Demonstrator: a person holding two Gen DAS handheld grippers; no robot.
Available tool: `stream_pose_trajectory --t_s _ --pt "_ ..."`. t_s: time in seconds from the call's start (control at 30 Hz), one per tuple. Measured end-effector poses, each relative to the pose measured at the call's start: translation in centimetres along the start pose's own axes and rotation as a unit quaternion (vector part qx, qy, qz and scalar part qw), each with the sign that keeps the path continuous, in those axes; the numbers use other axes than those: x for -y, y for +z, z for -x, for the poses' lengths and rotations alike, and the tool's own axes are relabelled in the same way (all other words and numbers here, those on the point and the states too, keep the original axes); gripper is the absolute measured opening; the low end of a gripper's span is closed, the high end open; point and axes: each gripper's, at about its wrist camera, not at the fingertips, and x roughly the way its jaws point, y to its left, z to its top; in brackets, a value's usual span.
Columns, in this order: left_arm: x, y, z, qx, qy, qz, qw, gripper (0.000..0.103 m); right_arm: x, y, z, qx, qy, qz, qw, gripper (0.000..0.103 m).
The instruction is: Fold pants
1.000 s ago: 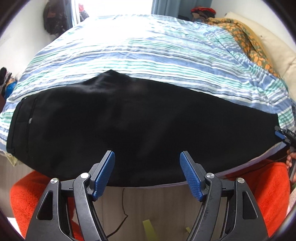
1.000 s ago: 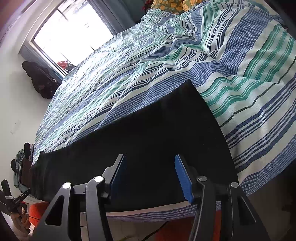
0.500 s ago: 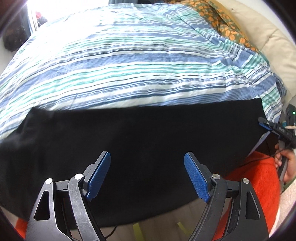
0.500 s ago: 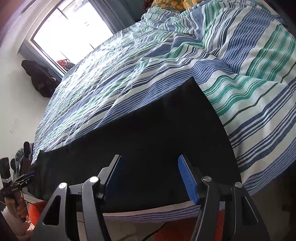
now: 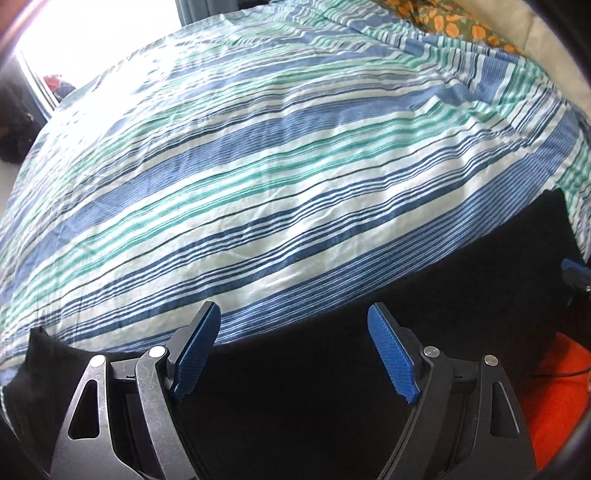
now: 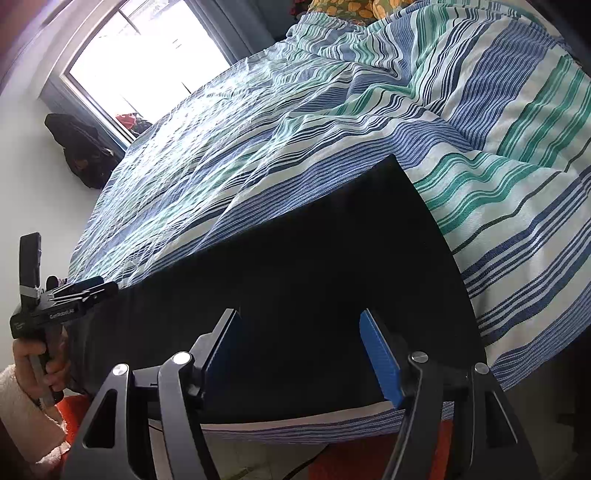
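Black pants [image 5: 332, 354] lie flat in a long strip along the near edge of the striped bed; they also show in the right wrist view [image 6: 314, 266]. My left gripper [image 5: 295, 350] is open and empty, just above the pants near their middle. My right gripper [image 6: 301, 350] is open and empty over the pants' right end, whose far corner [image 6: 391, 162] lies flat on the bedding. The left gripper also shows at the left of the right wrist view [image 6: 88, 291], over the pants. The right gripper's blue tip [image 5: 574, 267] shows at the right edge of the left wrist view.
The blue, green and white striped bedding [image 5: 295, 166] covers the whole bed. An orange rug [image 5: 561, 391] lies on the floor below the near bed edge. A window [image 6: 147, 62] stands beyond the bed, with dark clothes [image 6: 81, 151] beside it. An orange floral cloth [image 5: 461, 26] lies far right.
My left gripper has moved right along the pants and further in over the bed; the waistband has left its view. The right gripper has stayed almost still, both open.
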Motion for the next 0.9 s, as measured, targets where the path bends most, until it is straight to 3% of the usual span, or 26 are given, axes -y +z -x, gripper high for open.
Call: stream_pose_trajectory --t_s 0.2,0.3,0.37,0.47,0.57,0.63,0.7,0.83,0.9 --pt "1.9 -4.2 1.0 0.014 0.018 -0.039 0.9990 0.084 0.4 -0.1 0.2 0.004 0.009 -0.005 1.000 0.067" --pt "2.6 -7.0 2.1 0.006 -0.012 -0.049 0.9987 0.084 0.7 -0.1 0.9 0.022 0.020 -0.015 0.999 0.067" --pt "2.7 -8.7 2.7 0.003 -0.023 -0.049 0.9985 0.084 1.1 -0.3 2.2 0.059 0.050 -0.026 0.997 0.067" --pt "2.6 -10.1 3.1 0.006 -0.025 -0.042 0.9988 0.085 3.4 -1.0 6.1 0.148 0.136 -0.081 0.976 0.067" --pt "2.3 -10.5 3.4 0.003 -0.032 -0.029 0.9991 0.085 7.1 -1.9 8.6 0.184 0.147 -0.181 0.955 0.068" --pt "2.3 -10.5 3.5 0.004 -0.033 -0.029 0.9990 0.086 9.2 -2.2 9.2 0.176 0.130 -0.218 0.951 0.068" --pt "2.2 -10.6 3.5 0.004 -0.036 -0.027 0.9990 0.086 10.3 -2.7 9.3 0.152 0.098 -0.229 0.956 0.068" --pt "1.9 -11.1 3.6 0.006 -0.039 -0.022 0.9990 0.086 10.7 -3.7 7.4 0.084 0.138 -0.247 0.955 0.069" --pt "1.7 -11.2 3.7 0.006 -0.038 -0.021 0.9990 0.086 10.1 -3.7 6.3 0.056 0.130 -0.239 0.961 0.067"
